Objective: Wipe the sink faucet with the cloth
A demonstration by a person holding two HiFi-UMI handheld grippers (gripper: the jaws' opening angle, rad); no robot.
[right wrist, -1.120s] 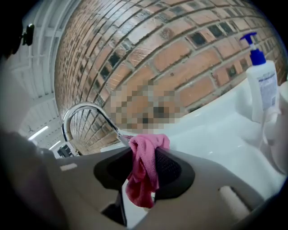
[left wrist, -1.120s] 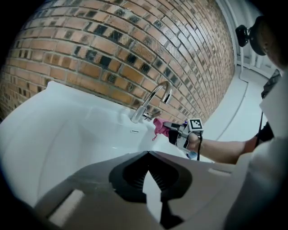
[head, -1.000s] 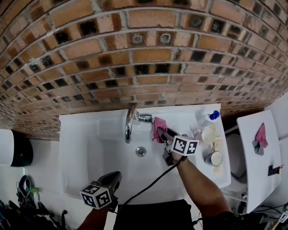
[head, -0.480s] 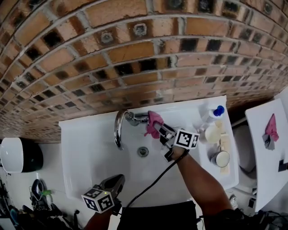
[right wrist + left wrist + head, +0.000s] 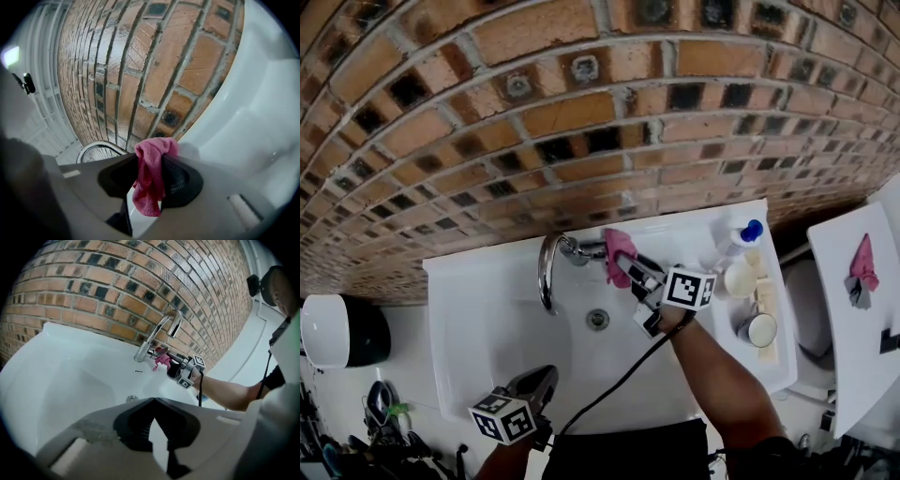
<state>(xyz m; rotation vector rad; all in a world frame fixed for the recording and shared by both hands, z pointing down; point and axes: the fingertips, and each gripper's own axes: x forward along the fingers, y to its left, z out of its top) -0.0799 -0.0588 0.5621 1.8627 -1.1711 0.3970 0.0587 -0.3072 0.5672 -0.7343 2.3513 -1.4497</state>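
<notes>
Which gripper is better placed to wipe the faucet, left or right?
Right. The right gripper is shut on the pink cloth beside the faucet; the left gripper is shut, empty, at the sink rim.

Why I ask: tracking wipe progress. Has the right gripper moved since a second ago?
Yes. The right gripper has carried the pink cloth away from the drain, toward the brick wall, up beside the faucet handle.
</notes>
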